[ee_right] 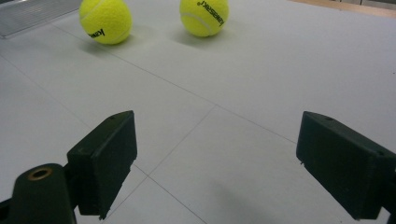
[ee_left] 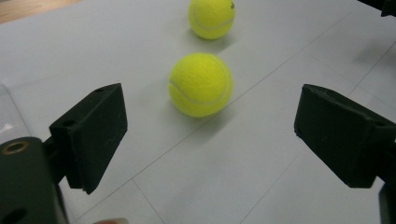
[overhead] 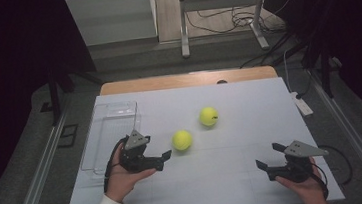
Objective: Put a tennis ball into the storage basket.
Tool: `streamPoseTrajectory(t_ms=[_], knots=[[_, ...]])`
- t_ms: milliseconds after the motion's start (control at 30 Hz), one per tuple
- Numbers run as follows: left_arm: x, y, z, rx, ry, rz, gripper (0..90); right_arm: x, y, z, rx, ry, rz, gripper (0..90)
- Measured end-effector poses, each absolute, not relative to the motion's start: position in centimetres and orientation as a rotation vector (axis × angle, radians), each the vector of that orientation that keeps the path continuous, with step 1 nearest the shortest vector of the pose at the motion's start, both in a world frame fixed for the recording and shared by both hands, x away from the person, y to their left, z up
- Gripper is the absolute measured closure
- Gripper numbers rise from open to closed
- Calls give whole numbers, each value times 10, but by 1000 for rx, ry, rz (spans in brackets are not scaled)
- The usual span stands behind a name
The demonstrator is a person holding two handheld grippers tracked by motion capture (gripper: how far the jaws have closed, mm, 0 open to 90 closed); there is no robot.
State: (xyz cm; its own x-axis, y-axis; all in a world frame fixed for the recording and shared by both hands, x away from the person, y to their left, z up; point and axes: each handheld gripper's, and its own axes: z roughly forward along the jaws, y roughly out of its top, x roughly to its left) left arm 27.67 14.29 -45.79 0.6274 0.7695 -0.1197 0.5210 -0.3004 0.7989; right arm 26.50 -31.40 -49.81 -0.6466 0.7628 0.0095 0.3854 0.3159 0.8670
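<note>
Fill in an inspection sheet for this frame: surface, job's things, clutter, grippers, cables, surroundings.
Surface: white table top with thin seam lines, wooden edge at the far side.
Job's things: near tennis ball just ahead of the left gripper; far tennis ball behind it, apart from it; clear box at the table's left edge, contents not discernible.
Clutter: nothing seen.
Grippers: left gripper open, ball not yet between its jaws; right gripper open, holding nothing, at the near right.
Cables: a black one trails from each gripper; more lie on the floor beyond the table.
Surroundings: metal stand legs and dark curtains beyond.
</note>
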Motion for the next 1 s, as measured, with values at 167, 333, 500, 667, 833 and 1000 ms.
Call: streamPoseTrajectory(t_ms=[167,333,500,667,833,1000], knots=[[280,142,-457,1983,1015,358,106,265,-314,-498,1020,2185,1268,128],[283,140,-456,1987,1013,350,105,265,-314,-498,1024,2185,1267,128],[288,134,-456,1998,1007,339,104,265,-314,-499,1024,2186,1266,128],[292,130,-453,2001,996,329,104,266,-314,-499,1026,2187,1267,128],[295,126,-452,2006,990,322,104,266,-314,-499,1025,2187,1267,128],[298,122,-452,2015,985,314,103,265,-314,-499,1024,2186,1266,128]])
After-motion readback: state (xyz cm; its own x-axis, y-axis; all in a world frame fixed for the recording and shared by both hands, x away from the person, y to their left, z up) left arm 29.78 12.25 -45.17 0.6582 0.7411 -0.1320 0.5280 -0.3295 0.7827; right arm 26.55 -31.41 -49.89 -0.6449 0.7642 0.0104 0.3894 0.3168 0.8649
